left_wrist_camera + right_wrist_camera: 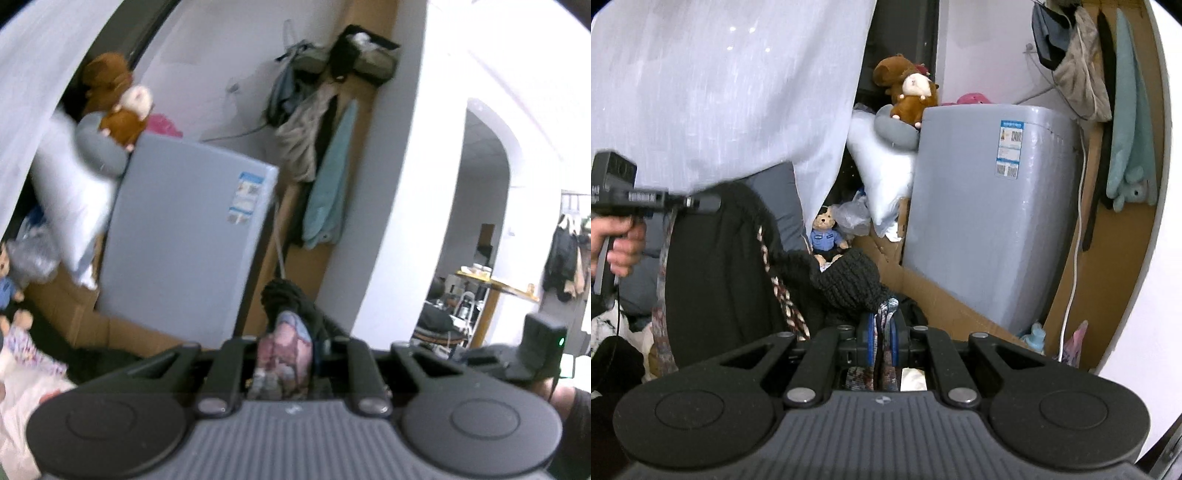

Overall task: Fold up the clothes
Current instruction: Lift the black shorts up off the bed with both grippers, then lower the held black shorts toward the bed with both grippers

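Right up close, the right gripper has its blue pads pinched nearly together on a fold of the black knitted garment, whose patterned lining shows between them; the knit bunches up just ahead of the fingers and hangs down to the left in a broad dark sheet with a braided trim. Across that sheet, the left gripper is seen from the side at the far edge of the same garment, with a hand wrapped round its handle. From its own camera the left gripper is likewise narrowed onto a bunched wad of the garment, pinkish lining filling the small gap between its fingers (the picture is blurred here, so the pads themselves are hard to make out). Beyond the cloth stands a grey washing machine against a white wall, with stuffed toys and a white pillow beside its top, a small teddy bear lower down, and a white curtain to the left. Farther right, towels and bags hang on a brown board
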The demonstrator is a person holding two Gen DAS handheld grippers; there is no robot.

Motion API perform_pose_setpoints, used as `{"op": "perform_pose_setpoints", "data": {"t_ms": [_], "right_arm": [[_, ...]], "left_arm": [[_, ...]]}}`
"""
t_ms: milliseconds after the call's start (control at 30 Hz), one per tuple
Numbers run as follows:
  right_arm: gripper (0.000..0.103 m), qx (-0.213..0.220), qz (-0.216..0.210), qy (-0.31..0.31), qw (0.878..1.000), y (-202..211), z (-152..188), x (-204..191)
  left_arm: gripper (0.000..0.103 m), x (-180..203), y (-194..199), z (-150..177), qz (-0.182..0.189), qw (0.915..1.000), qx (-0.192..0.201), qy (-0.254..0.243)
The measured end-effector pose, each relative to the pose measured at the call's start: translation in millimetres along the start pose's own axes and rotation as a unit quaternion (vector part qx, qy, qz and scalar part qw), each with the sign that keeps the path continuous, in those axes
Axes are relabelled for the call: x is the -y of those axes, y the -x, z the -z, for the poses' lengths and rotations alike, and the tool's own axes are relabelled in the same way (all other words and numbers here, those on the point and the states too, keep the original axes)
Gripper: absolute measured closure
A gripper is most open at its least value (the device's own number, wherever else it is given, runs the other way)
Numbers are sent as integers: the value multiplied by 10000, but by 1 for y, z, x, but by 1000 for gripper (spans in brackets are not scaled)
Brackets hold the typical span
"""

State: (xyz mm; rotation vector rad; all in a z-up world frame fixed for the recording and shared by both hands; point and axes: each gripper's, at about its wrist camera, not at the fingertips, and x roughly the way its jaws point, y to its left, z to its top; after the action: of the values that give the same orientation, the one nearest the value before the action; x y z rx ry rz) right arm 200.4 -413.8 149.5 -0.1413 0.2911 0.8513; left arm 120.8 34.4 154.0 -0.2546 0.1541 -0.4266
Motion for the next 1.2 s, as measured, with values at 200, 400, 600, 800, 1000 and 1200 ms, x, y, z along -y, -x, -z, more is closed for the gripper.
{"op": "perform_pose_setpoints", "data": {"t_ms": [200, 400, 600, 800, 1000, 1200], "right_arm": [[93, 135, 58, -7, 9999, 1, 7, -15], [94, 599, 347, 148, 9975, 48, -21, -23], [94, 1059, 624, 339, 9918, 108, -46, -45], [94, 1471, 810, 407, 9850, 156, -42, -77], [94, 734, 849, 101, 9936, 111, 6, -65], [94, 54, 810, -213, 9965, 64, 64, -50]], "left_arm": [[86, 28, 12, -22, 77, 9995, 163, -267], [86, 48, 48, -44, 100, 9978, 354, -546], [86, 68, 74, -55, 334, 9940, 586, -859], [86, 69, 74, -40, 562, 9937, 526, -817], [86, 44, 34, 10, 379, 9976, -71, -577], [86, 2, -5, 83, 158, 9976, -667, -94]]}}
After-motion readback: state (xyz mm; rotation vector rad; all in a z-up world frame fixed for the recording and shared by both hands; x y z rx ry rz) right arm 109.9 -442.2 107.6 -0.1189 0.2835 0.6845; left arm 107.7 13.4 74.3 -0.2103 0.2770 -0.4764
